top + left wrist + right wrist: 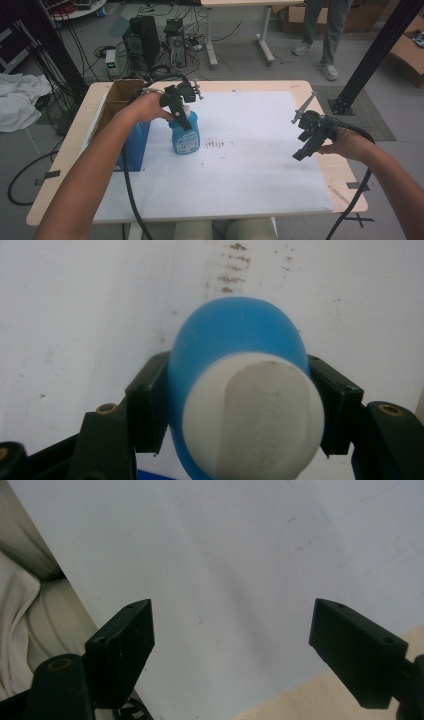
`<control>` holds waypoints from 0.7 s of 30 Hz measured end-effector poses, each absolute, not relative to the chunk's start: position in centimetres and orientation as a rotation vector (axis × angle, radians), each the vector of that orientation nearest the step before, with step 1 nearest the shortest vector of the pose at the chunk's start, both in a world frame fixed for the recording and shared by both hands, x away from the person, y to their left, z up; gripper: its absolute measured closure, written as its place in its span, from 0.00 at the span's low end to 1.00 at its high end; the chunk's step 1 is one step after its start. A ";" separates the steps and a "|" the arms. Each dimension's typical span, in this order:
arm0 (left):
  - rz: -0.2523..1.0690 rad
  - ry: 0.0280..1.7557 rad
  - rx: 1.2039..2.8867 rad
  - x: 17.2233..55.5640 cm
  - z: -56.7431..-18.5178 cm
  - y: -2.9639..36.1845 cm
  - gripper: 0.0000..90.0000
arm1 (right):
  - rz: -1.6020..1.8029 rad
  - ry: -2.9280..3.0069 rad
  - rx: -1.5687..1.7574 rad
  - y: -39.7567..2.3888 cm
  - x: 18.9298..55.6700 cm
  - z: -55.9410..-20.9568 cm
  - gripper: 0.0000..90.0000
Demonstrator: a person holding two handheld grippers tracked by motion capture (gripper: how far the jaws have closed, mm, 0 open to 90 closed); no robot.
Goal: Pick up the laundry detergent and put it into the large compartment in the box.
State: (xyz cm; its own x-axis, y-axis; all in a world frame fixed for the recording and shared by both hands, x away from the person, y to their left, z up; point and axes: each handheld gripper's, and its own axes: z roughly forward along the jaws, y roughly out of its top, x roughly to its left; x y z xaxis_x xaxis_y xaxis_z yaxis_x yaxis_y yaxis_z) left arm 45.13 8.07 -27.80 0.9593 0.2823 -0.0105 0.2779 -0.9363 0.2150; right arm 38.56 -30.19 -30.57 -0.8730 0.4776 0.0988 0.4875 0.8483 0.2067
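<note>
The left gripper is down on the blue bottle, and its jaws are clamped on the bottle's upper part. In the left gripper view the two black jaws press in against either side of the blue bottle, just below its white cap, with no gap showing on either side. That's a firm hold. The bottle stands upright on the white sheet that covers the table, left of centre, with a printed label facing the person. Right beside it on the left sits a cardboard box at the table's left edge, with something blue against its near side. A patch of brownish smudges marks the sheet just to the right of the bottle.

Over on the other side, the right gripper hangs above the right part of the sheet, well apart from the bottle, tilted down and inward. In the right gripper view its jaws stand wide open with nothing between them, just the white sheet and a strip of the table's wooden edge below.
</note>
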 end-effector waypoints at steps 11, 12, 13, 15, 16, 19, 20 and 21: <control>0.043 0.419 2.890 45.0 -27.7 8.1 0.42 | -0.348 -2.975 -0.772 -30.2 38.6 -30.8 0.20; 0.045 0.419 2.891 45.0 -27.7 8.1 0.42 | -0.348 -2.975 -0.772 -30.2 38.6 -30.8 0.20; 0.044 0.428 2.891 45.0 -27.7 8.0 0.42 | -0.348 -2.973 -0.774 -30.2 38.7 -30.8 0.20; 0.037 0.435 2.889 44.9 -27.5 8.0 0.42 | -0.346 -2.971 -0.776 -30.2 38.6 -30.8 0.20; 0.028 0.448 2.882 44.9 -27.4 8.0 0.42 | -0.343 -2.972 -0.772 -30.1 38.7 -30.8 0.20; 0.023 0.461 2.876 44.7 -26.7 8.1 0.42 | -0.342 -2.974 -0.768 -30.1 38.7 -30.8 0.20; 0.030 0.462 2.879 44.6 -26.5 8.1 0.42 | -0.342 -2.974 -0.766 -30.1 38.6 -30.8 0.20; 0.041 0.468 2.875 44.5 -26.2 8.1 0.42 | -0.342 -2.975 -0.765 -30.1 38.6 -30.8 0.20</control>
